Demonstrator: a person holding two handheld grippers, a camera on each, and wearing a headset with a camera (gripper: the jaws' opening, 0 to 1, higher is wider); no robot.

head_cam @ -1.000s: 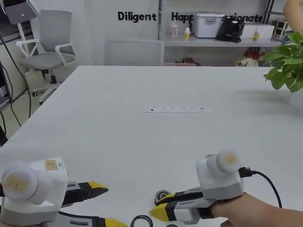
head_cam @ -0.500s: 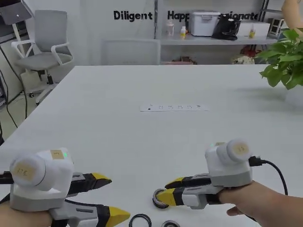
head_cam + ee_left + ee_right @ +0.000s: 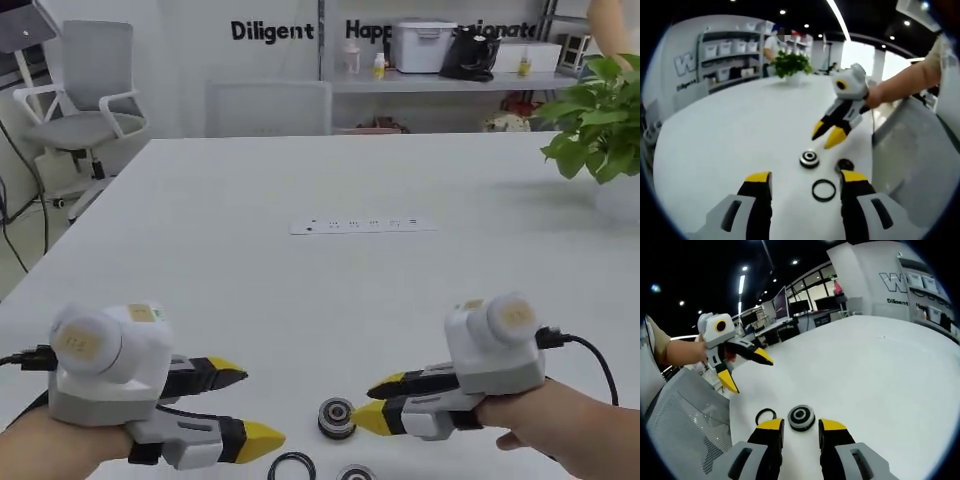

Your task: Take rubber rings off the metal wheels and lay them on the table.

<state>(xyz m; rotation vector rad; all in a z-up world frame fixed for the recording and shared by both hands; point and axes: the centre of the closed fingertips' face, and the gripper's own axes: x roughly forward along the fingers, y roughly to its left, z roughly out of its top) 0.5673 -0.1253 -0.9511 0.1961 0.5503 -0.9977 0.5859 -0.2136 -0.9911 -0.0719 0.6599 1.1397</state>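
A small metal wheel (image 3: 336, 417) with a dark rubber ring on it lies flat near the table's front edge. A loose black rubber ring (image 3: 292, 467) lies just left of it, and a second wheel (image 3: 357, 473) sits at the bottom edge. My right gripper (image 3: 375, 402) is open, its tips just right of the first wheel. In the right gripper view the wheel (image 3: 801, 417) lies right ahead of the open right gripper (image 3: 801, 424), with the ring (image 3: 765, 416) to its left. My left gripper (image 3: 248, 405) stands open and holds nothing. Ahead of the left gripper (image 3: 806, 177) lie the ring (image 3: 824, 190) and the wheel (image 3: 809, 159).
The white table (image 3: 300, 290) stretches far ahead, with a flush socket strip (image 3: 362, 225) at its middle. A potted plant (image 3: 595, 120) stands at the far right. An office chair (image 3: 95, 90) and shelves stand beyond the table. A mesh chair back (image 3: 680, 425) is close by.
The right gripper has drawn back a little to the right, so the wheel now shows clear of its tips. The left gripper has come slightly forward. The head camera has shifted.
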